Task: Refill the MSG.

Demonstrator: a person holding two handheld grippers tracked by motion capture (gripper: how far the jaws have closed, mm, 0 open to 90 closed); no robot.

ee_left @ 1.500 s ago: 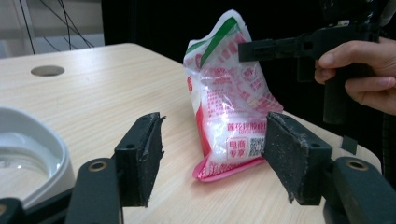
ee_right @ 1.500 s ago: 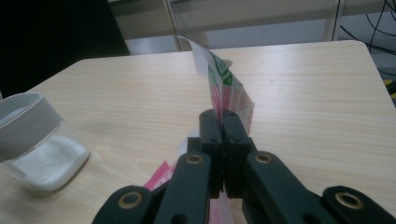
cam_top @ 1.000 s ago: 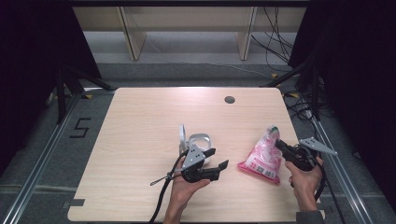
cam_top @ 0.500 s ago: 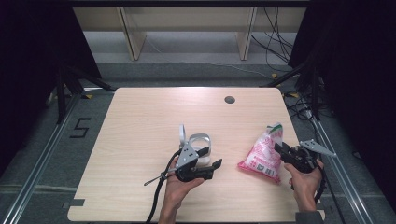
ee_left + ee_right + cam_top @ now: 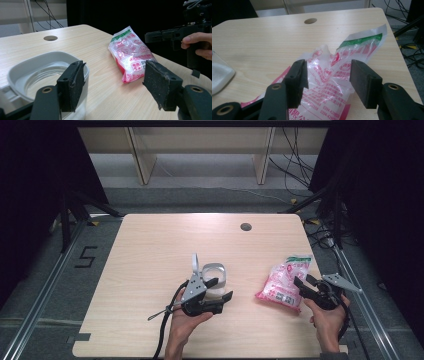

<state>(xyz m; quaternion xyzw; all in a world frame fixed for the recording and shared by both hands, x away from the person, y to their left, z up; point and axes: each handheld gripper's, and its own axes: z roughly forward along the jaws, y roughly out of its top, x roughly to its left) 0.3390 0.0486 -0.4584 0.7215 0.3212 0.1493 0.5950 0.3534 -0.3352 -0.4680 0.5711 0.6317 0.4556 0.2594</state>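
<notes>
Two grippers are resting low over a pale wood-grain table (image 5: pixel 150 250), which is filling the middle of the high view with a small round hole (image 5: pixel 245 226) near its upper right. Only that view is showing the grey floor, the rails beside the table and the figure 5 (image 5: pixel 86 256) marked at centre left.

At lower right, a crinkled clear plastic bag (image 5: pixel 284 282) printed in pink, with a green band at its far end, is lying flat on the table. The right gripper view is bringing out its creases and red lettering, which the high view is blurring. A clear, round container (image 5: pixel 215 275) with a white, rounded-square rim is standing near the centre; the left gripper view is looking down into its transparent ridged wall.

The left gripper (image 5: pixel 222 290), held by a hand (image 5: pixel 186 325) at lower centre, is spread wide, one black pad (image 5: pixel 72 85) just beside the container's rim, holding nothing. The right gripper (image 5: pixel 301 284), in a hand (image 5: pixel 327 320) at lower right, is also parted, its worn, matte pads reaching over the bag's near end without closing on it.
</notes>
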